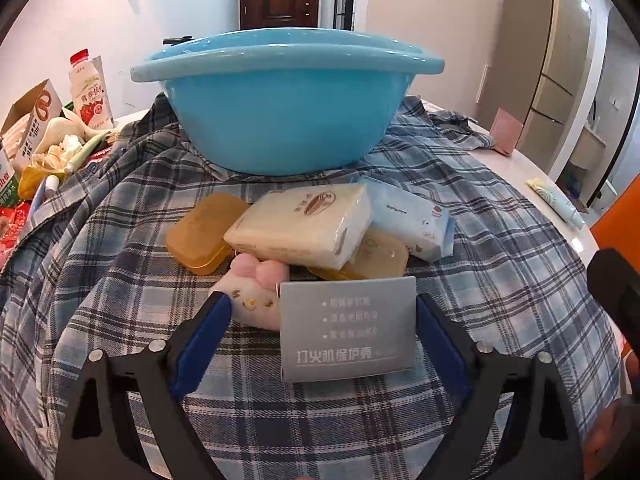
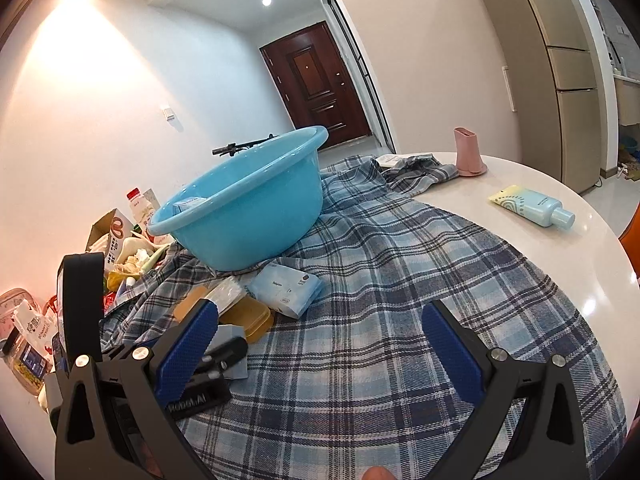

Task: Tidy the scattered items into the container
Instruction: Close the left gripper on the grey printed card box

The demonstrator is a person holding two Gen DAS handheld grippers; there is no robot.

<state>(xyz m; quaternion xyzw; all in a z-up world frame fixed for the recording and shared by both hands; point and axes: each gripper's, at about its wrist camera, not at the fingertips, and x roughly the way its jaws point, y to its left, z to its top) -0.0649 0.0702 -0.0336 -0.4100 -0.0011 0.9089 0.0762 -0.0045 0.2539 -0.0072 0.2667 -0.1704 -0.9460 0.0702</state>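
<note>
My left gripper (image 1: 322,332) stands open around the grey box (image 1: 347,328), one pad touching its right edge, the plush toy (image 1: 252,300) crowding the other. I should close squarely on the box alone, then lift it over the blue basin (image 1: 280,112) rim. My right gripper (image 2: 320,344) hangs open, empty, above the plaid cloth (image 2: 380,280).

Bare plaid cloth (image 2: 360,360) fills the right wrist frame's centre; items (image 1: 304,228) crowd before the basin (image 1: 280,108).
</note>
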